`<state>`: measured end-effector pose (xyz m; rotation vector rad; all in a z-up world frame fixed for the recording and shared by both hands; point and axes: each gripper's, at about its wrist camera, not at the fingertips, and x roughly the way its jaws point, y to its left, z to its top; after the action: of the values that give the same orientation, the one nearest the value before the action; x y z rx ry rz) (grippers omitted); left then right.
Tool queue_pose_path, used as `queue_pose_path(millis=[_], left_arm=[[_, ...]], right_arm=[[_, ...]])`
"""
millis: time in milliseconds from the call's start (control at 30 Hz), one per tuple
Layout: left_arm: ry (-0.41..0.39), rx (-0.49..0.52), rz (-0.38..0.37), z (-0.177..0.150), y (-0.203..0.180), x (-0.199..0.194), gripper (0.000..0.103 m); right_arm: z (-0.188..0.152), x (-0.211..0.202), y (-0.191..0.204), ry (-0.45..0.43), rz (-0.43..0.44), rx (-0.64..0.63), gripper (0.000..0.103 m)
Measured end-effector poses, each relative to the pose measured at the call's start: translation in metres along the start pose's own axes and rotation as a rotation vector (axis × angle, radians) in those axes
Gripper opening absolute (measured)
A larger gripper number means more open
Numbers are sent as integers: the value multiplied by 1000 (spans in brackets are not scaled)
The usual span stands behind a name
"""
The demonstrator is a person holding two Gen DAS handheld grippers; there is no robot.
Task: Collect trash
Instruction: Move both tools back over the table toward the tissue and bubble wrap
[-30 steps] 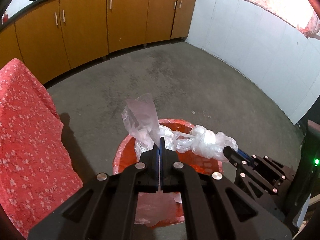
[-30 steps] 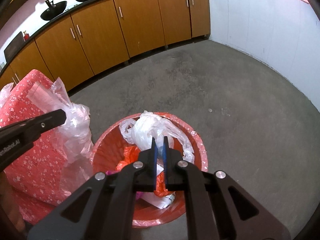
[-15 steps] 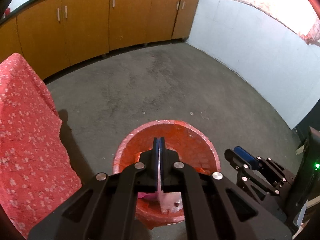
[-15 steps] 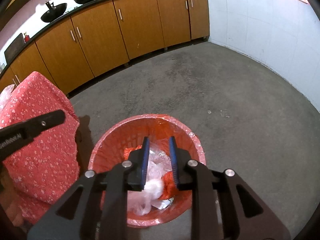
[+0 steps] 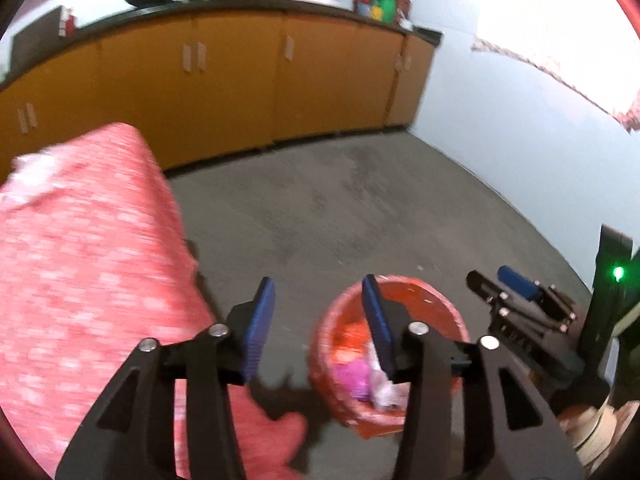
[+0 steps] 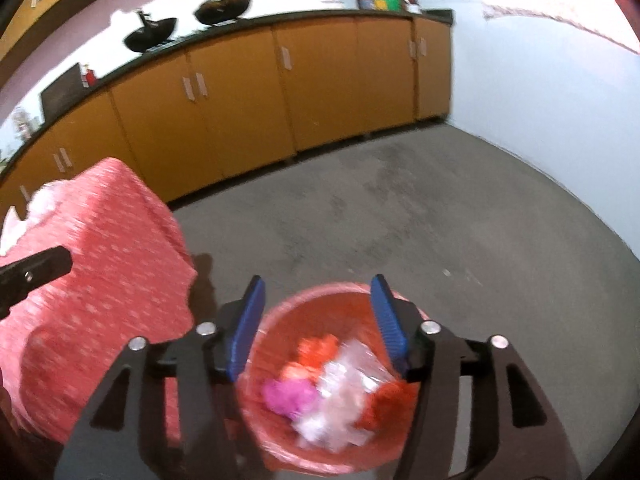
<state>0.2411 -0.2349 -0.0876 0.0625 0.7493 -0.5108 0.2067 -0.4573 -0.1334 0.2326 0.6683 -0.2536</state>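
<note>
At far left, red flowered cloth (image 5: 80, 264) draped over some bulky form, with white crumpled plastic (image 6: 44, 200) lying on its top near the far edge. Behind it, orange cabinets (image 5: 224, 84) curving along the wall under a dark counter, two black woks (image 6: 188, 20) standing on top. Just right of the cloth, left gripper (image 5: 318, 320) hanging above bare grey floor (image 5: 360, 208), jaws parting and nothing between the blue pads (image 5: 260, 316); right-hand pad overlapping the near rim of the bin in that view. Right of centre, red trash bin (image 5: 448, 312) standing on the floor close beside the cloth, lined with red plastic, holding a pink wad (image 6: 288, 396), clear crumpled plastic bags (image 6: 344, 392) and orange-red scraps (image 6: 320, 350). Directly over that bin, right gripper (image 6: 316, 320), jaws likewise spreading, pads clear of everything, trash lying loose below and untouched by either finger. Same gripper seen from the left wrist as a black linkage with one blue pad (image 5: 516, 284), just right of the bin. At the far right edge, dark upright device with a green light (image 5: 618, 272), pale wall (image 5: 500, 120) behind it. Both views motion-blurred, so finer detail of the trash not readable.
</note>
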Motion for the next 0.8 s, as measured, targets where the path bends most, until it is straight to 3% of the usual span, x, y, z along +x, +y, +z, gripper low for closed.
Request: queue_pose_path(millis=[167,267,400,533,667,800], left_arm=[[-59,-52,144,2,79,-50,58],[-79,-84,275,-1,134,-73,61],[-104,-172,457,-14,217,-103,62],[-119,-252,585,-31,281,-127,62],[-129,-334,646,-42,333,-140,68],[-162,-377,681,-43,370,-146,70]], right_arm=[[35,-13,72,-40,114,-74,60],[54,-18,126,-65,181,-143,60],[71,-27,209,-117,228,-249,61],[83,-21,279,-98,328,-286,61],[89,-2,350,-64,392,-307,64],[87,24,408,-53,392,-332,68]])
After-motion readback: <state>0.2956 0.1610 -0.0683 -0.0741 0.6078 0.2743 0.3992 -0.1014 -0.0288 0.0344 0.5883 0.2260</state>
